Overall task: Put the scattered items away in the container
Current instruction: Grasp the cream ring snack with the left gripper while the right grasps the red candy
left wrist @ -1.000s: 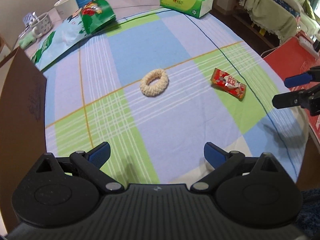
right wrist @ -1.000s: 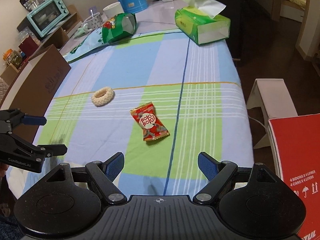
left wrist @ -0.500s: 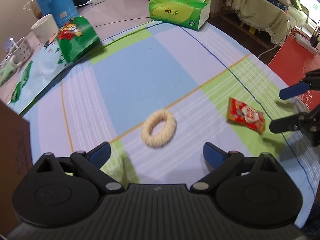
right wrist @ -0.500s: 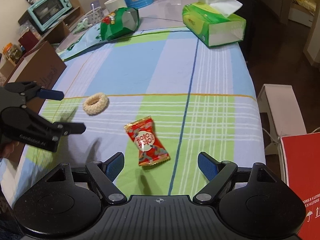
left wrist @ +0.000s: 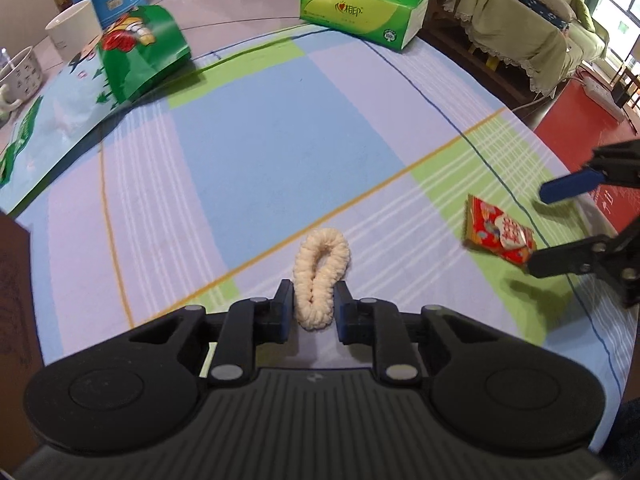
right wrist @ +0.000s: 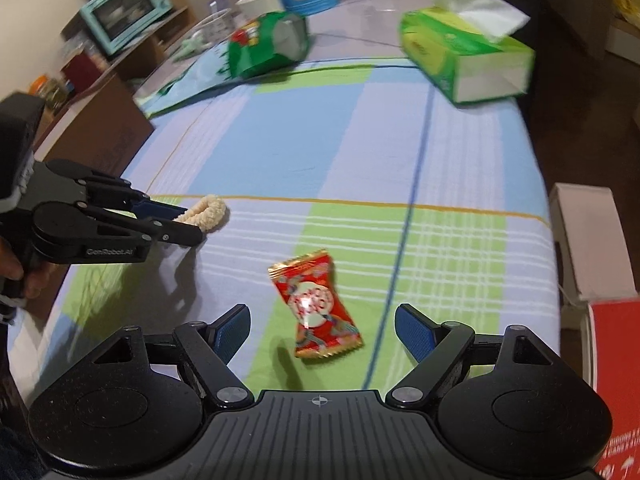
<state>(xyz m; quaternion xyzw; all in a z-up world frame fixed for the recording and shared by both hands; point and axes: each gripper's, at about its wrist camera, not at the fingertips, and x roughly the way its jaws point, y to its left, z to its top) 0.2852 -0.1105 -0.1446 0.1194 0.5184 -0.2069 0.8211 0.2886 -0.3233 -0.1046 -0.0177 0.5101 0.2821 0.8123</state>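
Squeezing the cream scrunchie (left wrist: 320,280), the left gripper (left wrist: 311,307) jaws clamp; right gripper (right wrist: 322,330) jaws gape over the candy (right wrist: 318,306).

Left wrist view: mounted behind the left gripper (left wrist: 310,307), low and close over the checked tablecloth (left wrist: 280,152), facing along its fingers toward the far table edge.
Right wrist view: mounted behind the right gripper (right wrist: 322,327), slightly higher, angled down the cloth toward the same far end.
Shared ground: cream knitted ring (left wrist: 321,276) (right wrist: 205,209), red candy packet (left wrist: 498,233) (right wrist: 318,304), green tissue box (left wrist: 362,8) (right wrist: 460,56), green snack bag (left wrist: 142,50) (right wrist: 266,44).
Cross-sighting: right gripper seen at right edge of left view (left wrist: 554,236); left gripper at left edge of right view (right wrist: 182,222).
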